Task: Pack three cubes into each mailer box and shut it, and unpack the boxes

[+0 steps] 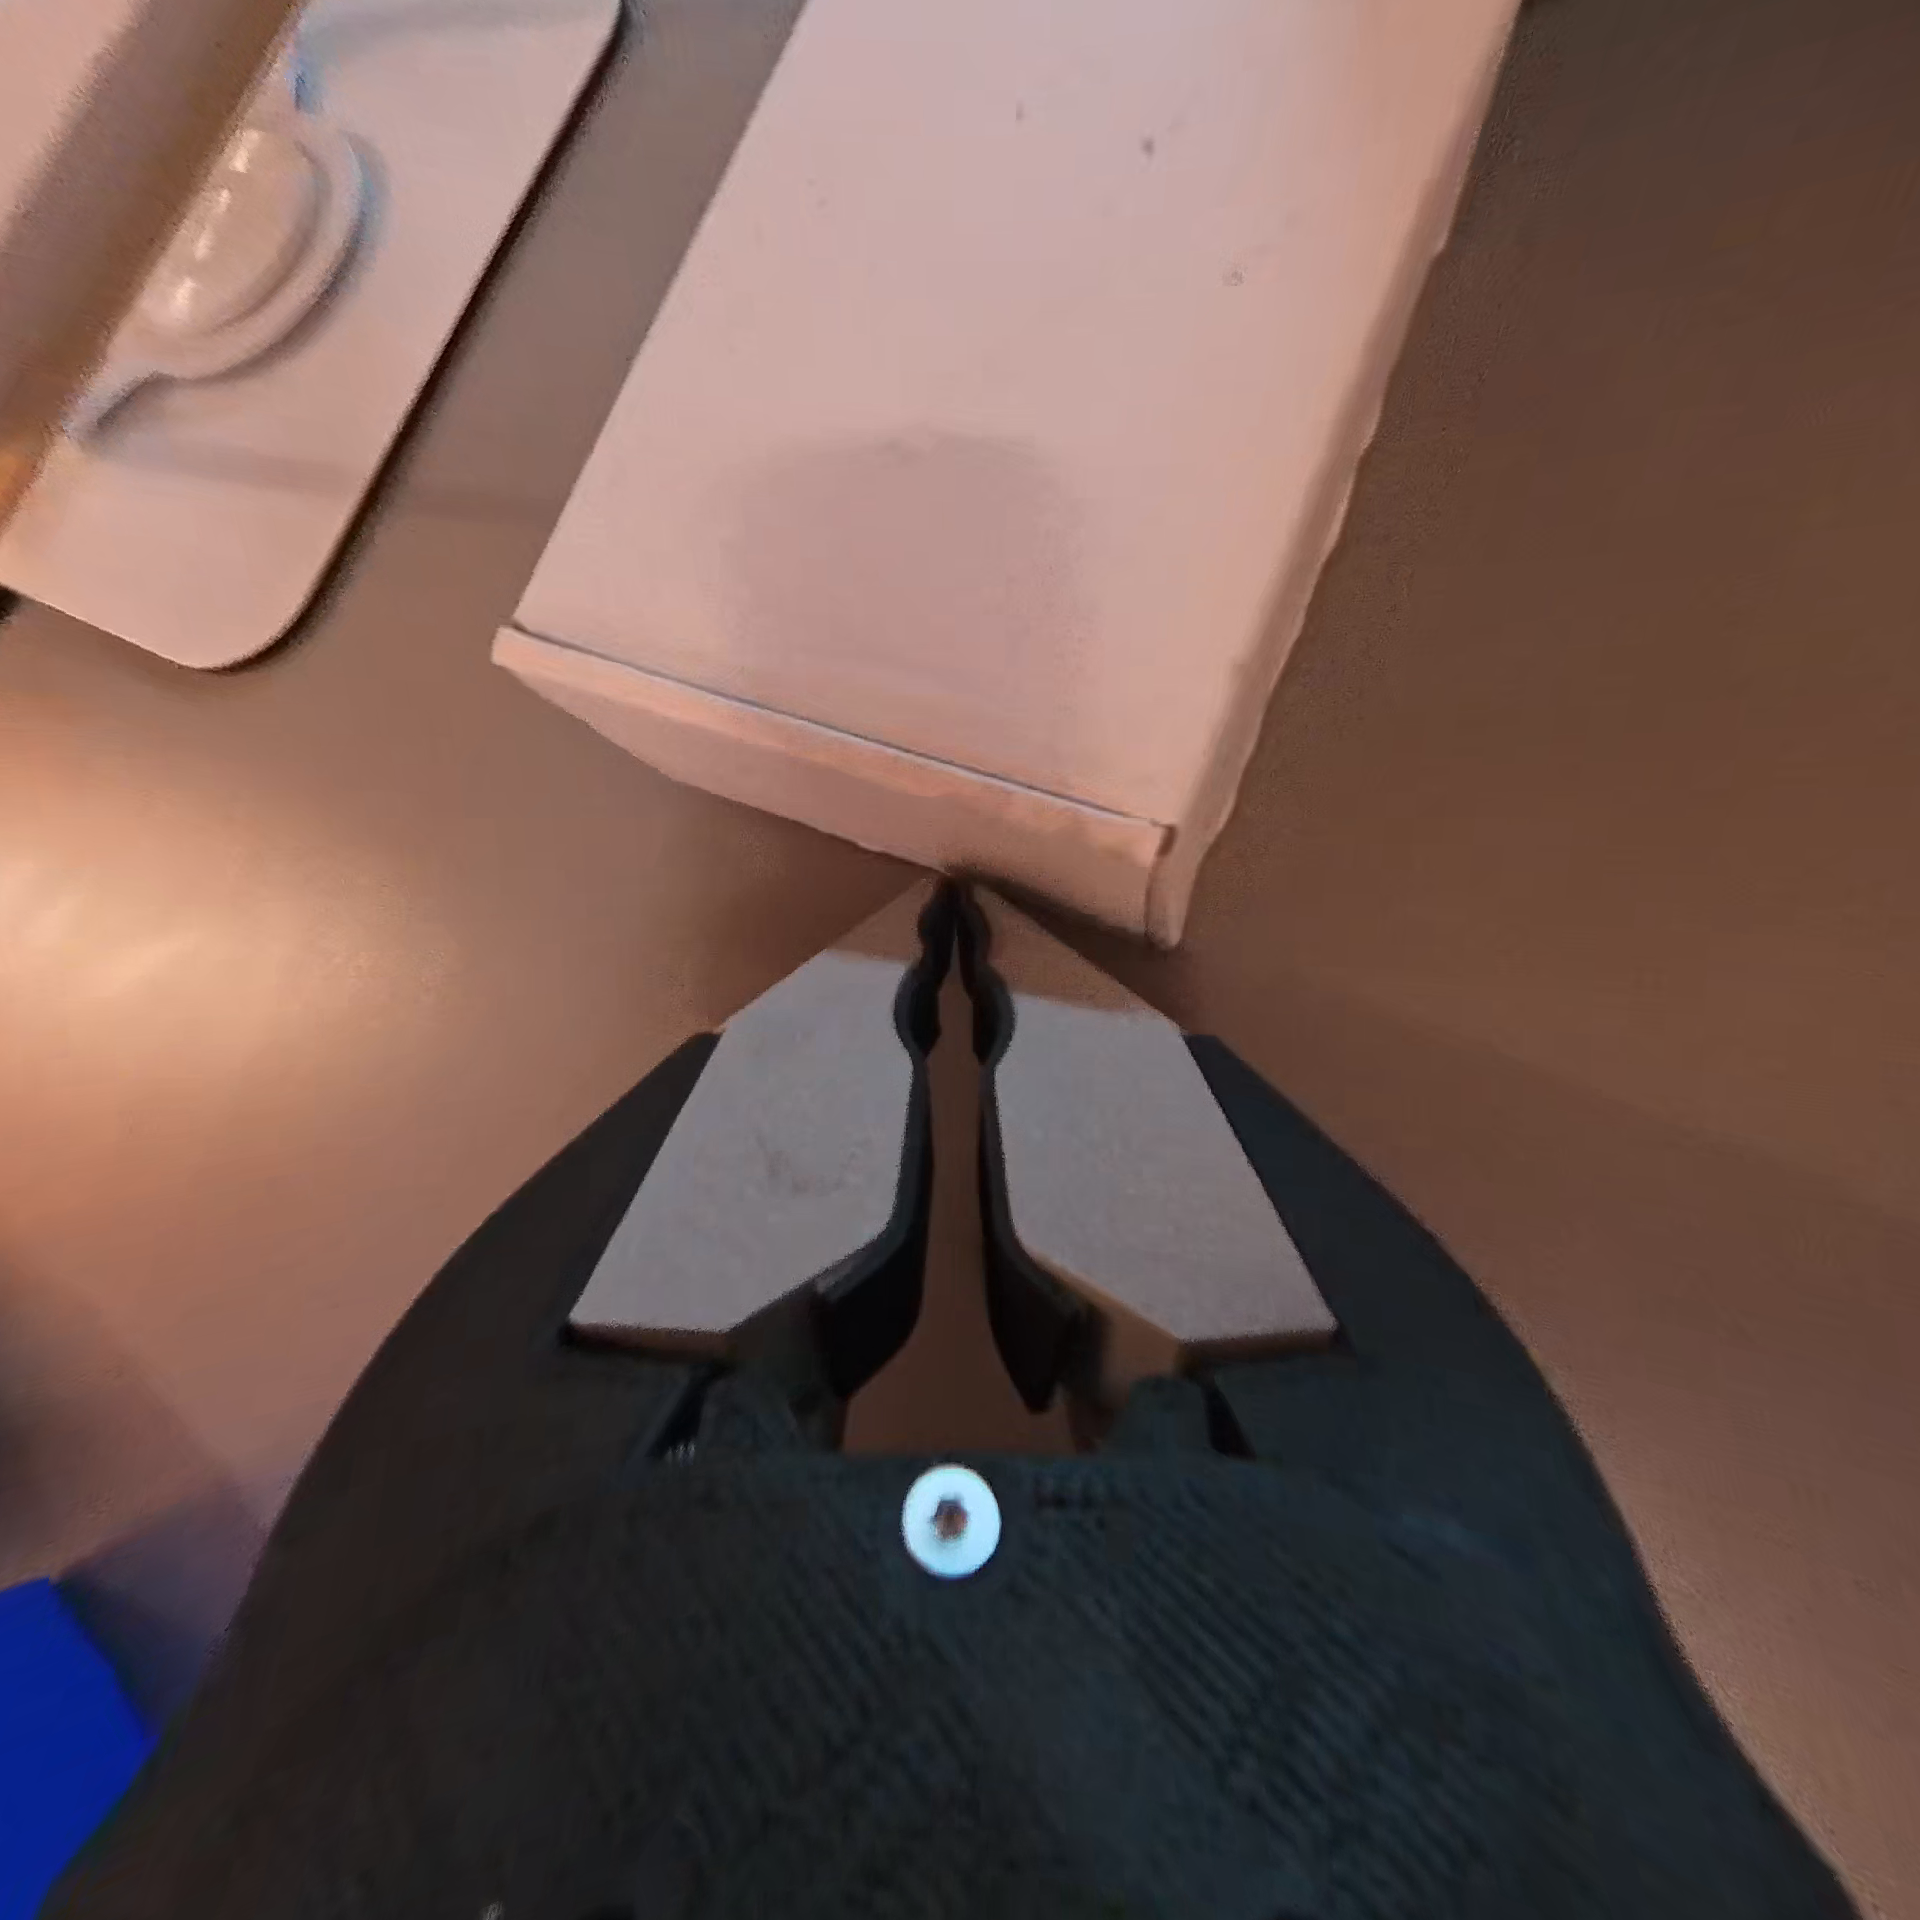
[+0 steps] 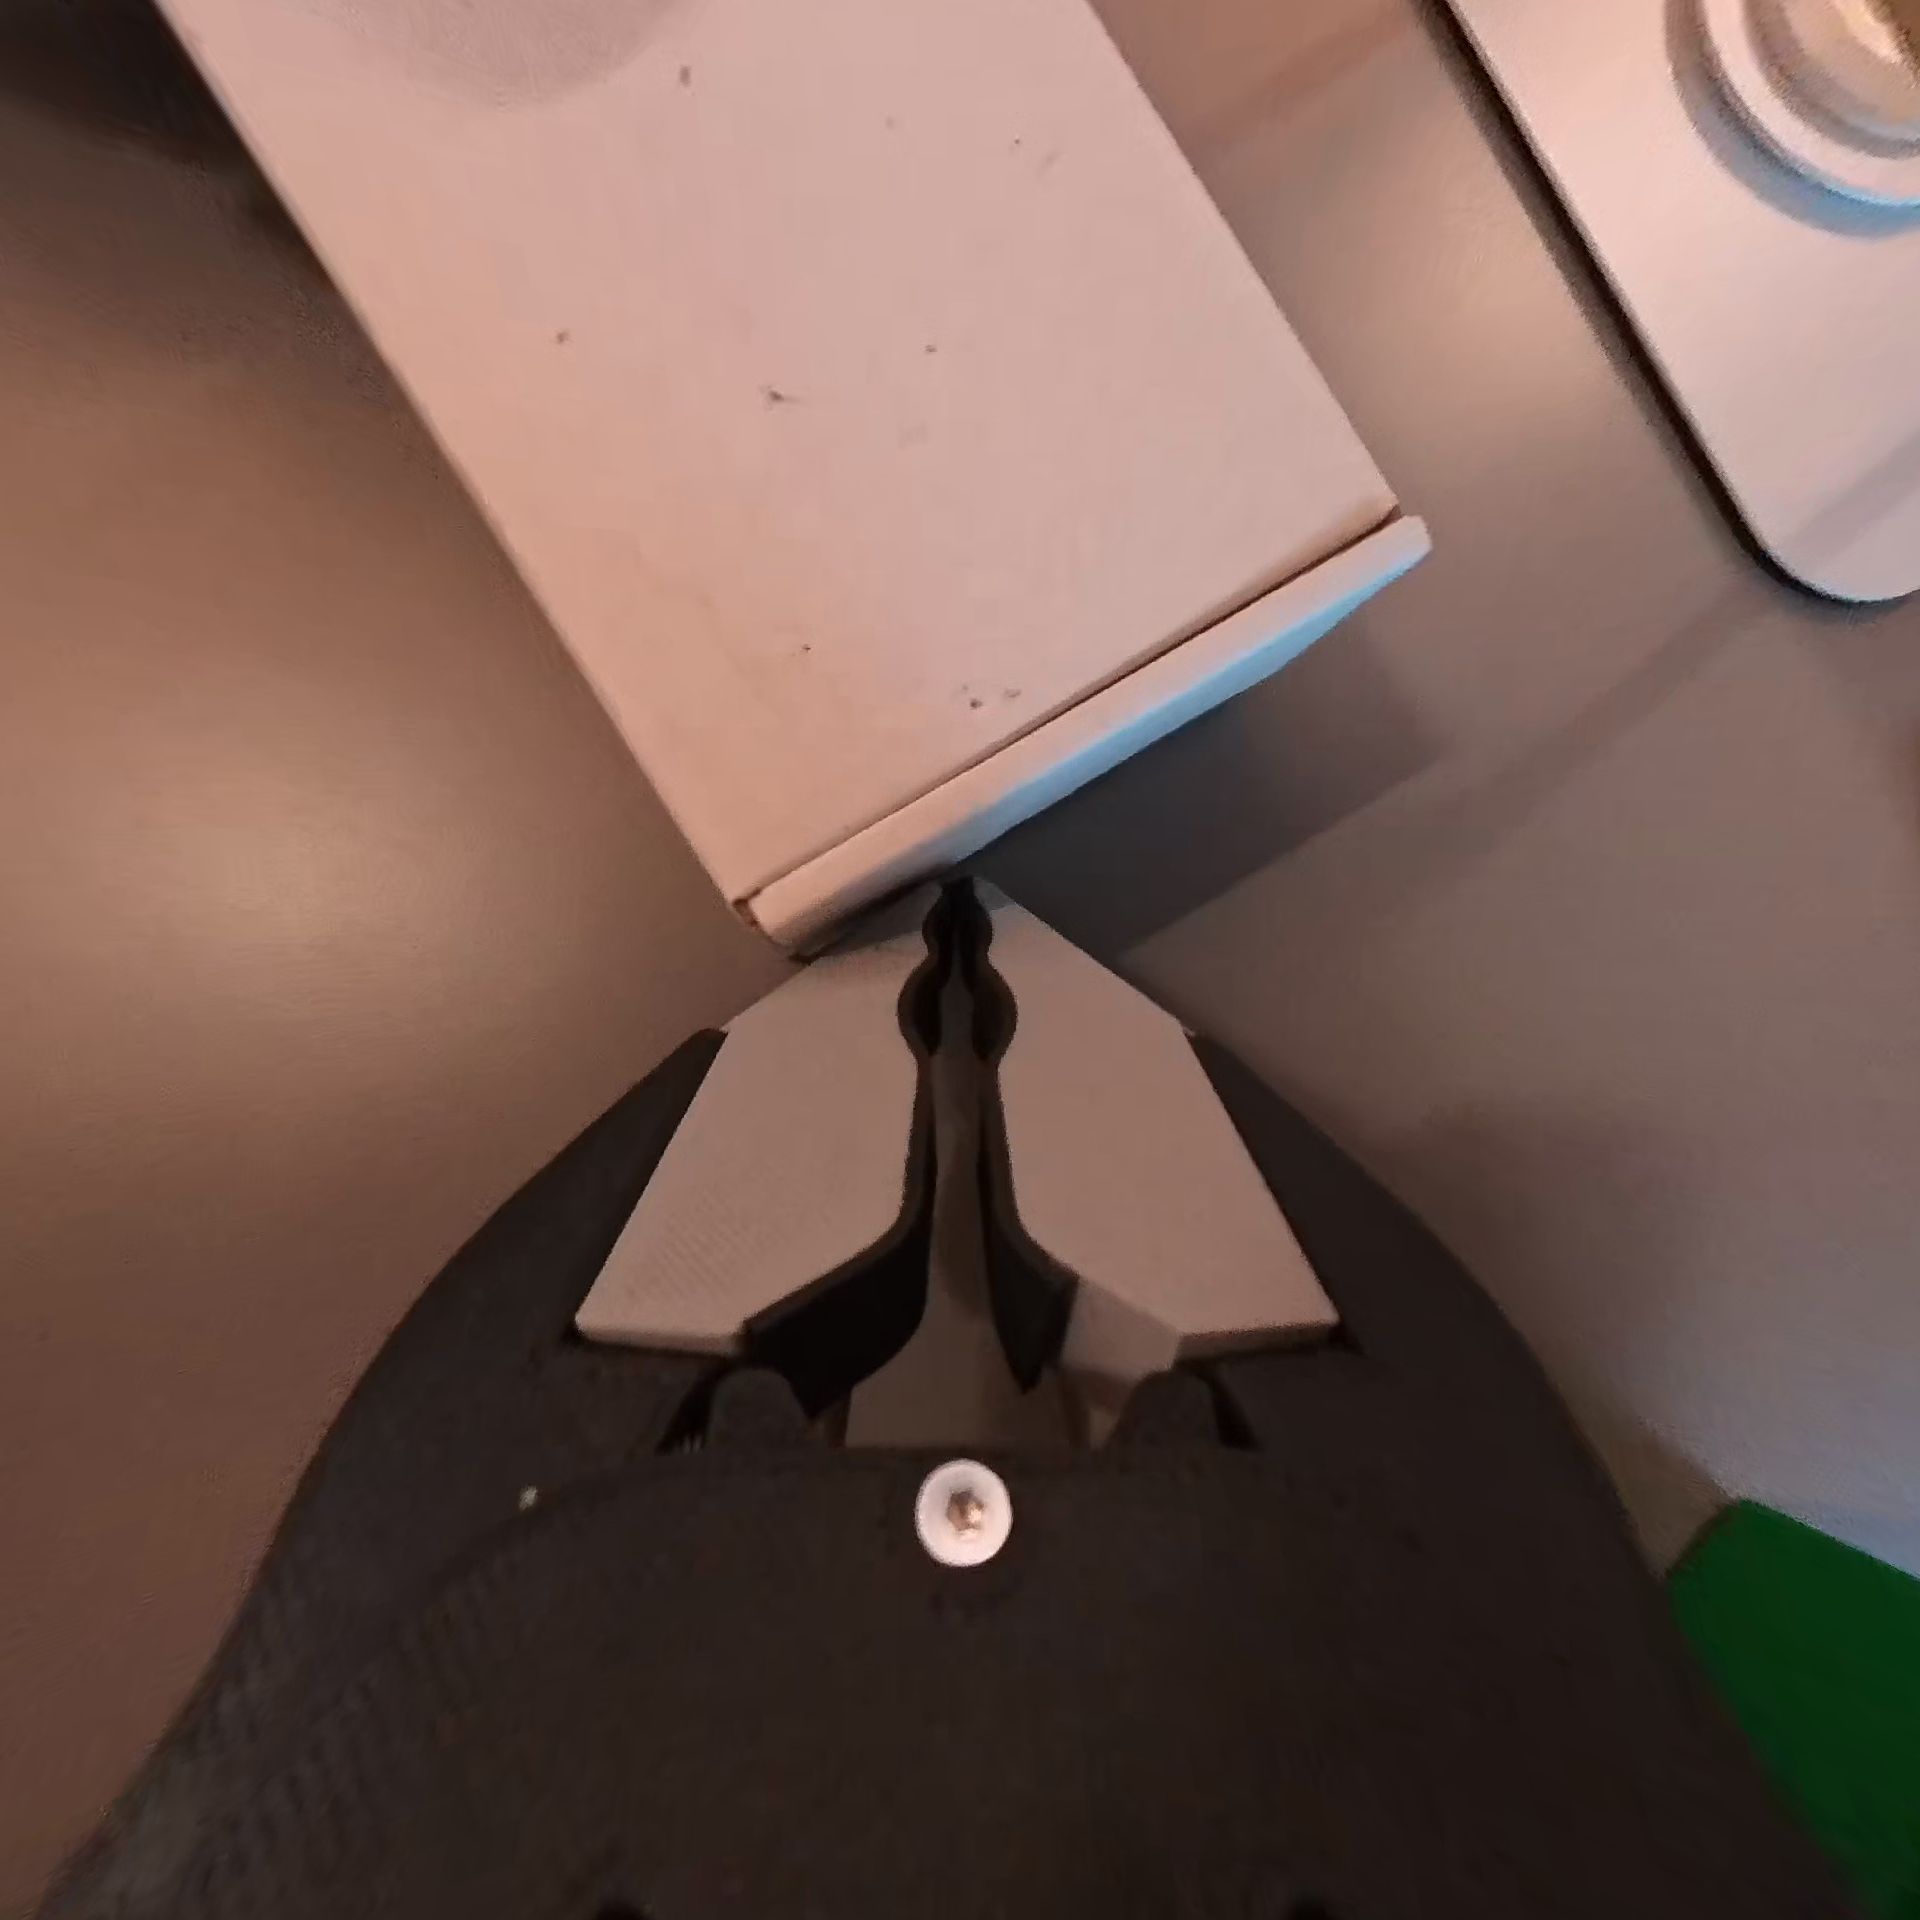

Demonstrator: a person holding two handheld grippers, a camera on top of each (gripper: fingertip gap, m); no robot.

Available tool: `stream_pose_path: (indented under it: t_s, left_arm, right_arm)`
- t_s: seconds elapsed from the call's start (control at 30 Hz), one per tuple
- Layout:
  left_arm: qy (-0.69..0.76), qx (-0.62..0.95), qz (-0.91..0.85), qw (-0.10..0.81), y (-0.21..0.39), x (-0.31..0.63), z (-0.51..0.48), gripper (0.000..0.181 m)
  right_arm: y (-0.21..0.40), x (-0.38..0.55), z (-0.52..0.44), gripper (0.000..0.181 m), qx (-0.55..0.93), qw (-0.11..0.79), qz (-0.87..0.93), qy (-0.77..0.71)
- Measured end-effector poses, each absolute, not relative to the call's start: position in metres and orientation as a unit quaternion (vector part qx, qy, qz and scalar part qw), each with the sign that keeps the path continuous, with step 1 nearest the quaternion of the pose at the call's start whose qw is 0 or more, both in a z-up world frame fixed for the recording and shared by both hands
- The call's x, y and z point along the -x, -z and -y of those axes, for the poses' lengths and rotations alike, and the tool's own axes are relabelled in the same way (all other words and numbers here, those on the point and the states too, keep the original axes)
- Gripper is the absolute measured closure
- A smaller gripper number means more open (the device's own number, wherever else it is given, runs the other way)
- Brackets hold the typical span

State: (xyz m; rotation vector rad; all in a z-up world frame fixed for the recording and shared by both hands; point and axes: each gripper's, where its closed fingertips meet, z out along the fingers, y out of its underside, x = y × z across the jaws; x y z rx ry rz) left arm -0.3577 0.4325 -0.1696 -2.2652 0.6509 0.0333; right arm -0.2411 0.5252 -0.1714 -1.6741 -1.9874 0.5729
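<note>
A closed white mailer box (image 1: 987, 416) lies on the brown table in the left wrist view. My left gripper (image 1: 951, 904) is shut, and its tips touch the lower edge of the box's front wall, near the right corner. In the right wrist view a closed white mailer box (image 2: 810, 416) lies at an angle. My right gripper (image 2: 961, 904) is shut, with its tips against the front wall's lower edge, near the left corner. I cannot tell whether both views show the same box. A blue cube (image 1: 52, 1745) and a green cube (image 2: 1808, 1642) lie on the table.
A flat white plate with a round raised fitting (image 1: 260, 312) lies on the table left of the box in the left wrist view. A similar plate (image 2: 1714, 260) lies right of the box in the right wrist view. The table (image 1: 1662, 935) is brown. There is about 15 cm between the tips of the two grippers. The green cube (image 2: 1808, 1642) is closer to my right gripper, around 20 cm from its tips; the left tips are 35 cm off.
</note>
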Motion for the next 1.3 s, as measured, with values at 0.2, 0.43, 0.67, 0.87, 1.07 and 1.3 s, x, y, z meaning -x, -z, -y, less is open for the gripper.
stream_pose_path:
  t_s: [0.2,0.43,0.67,0.87,1.07,1.3]
  left_arm:
    - [0.003,0.871,-0.297,0.391,0.161,0.346,-0.421,0.181]
    - [0.106,0.824,-0.228,0.507,0.103,0.349,-0.418,0.181]
    - [0.197,0.791,-0.198,0.545,0.079,0.343,-0.414,0.181]
    - [0.172,0.816,-0.231,0.500,0.103,0.336,-0.413,0.181]
    - [0.189,0.808,-0.236,0.505,0.095,0.324,-0.412,0.181]
    - [0.154,0.850,-0.152,0.480,0.106,0.364,-0.414,0.181]
  right_arm:
    - [0.166,0.232,-0.513,0.181,0.598,0.211,0.733,-0.245]
    - [0.109,0.237,-0.510,0.181,0.572,0.276,0.683,-0.362]
    - [0.084,0.238,-0.512,0.181,0.566,0.289,0.641,-0.430]
    - [0.115,0.236,-0.516,0.181,0.586,0.265,0.670,-0.371]
    - [0.102,0.245,-0.484,0.181,0.543,0.245,0.684,-0.422]
    - [0.107,0.246,-0.526,0.174,0.621,0.270,0.615,-0.404]
